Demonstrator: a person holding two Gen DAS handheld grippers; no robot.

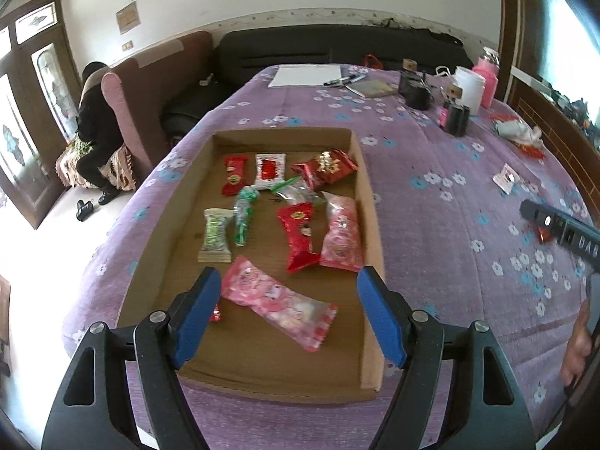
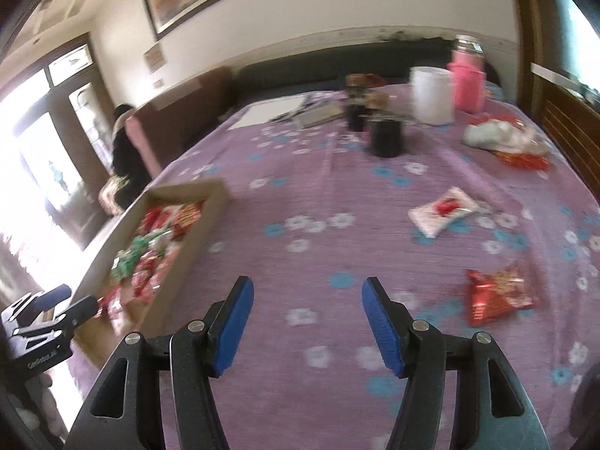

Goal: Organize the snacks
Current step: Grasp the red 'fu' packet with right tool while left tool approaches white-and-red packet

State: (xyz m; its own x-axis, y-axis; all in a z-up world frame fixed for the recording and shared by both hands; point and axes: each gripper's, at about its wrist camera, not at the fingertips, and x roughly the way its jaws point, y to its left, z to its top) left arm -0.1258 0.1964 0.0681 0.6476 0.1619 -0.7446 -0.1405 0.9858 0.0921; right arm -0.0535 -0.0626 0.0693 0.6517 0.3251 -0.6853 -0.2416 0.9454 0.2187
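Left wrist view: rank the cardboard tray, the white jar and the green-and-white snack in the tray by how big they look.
1. Cardboard tray, by far the largest.
2. and 3. White jar and green-and-white snack look about alike; the jar stands farther from the camera, so no firm ranking between them.

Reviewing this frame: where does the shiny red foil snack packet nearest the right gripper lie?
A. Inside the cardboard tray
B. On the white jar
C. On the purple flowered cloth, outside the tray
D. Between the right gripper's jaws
C: in the right wrist view the shiny red foil snack packet lies flat on the purple flowered cloth, apart from the cardboard tray and beside the empty, open right gripper.
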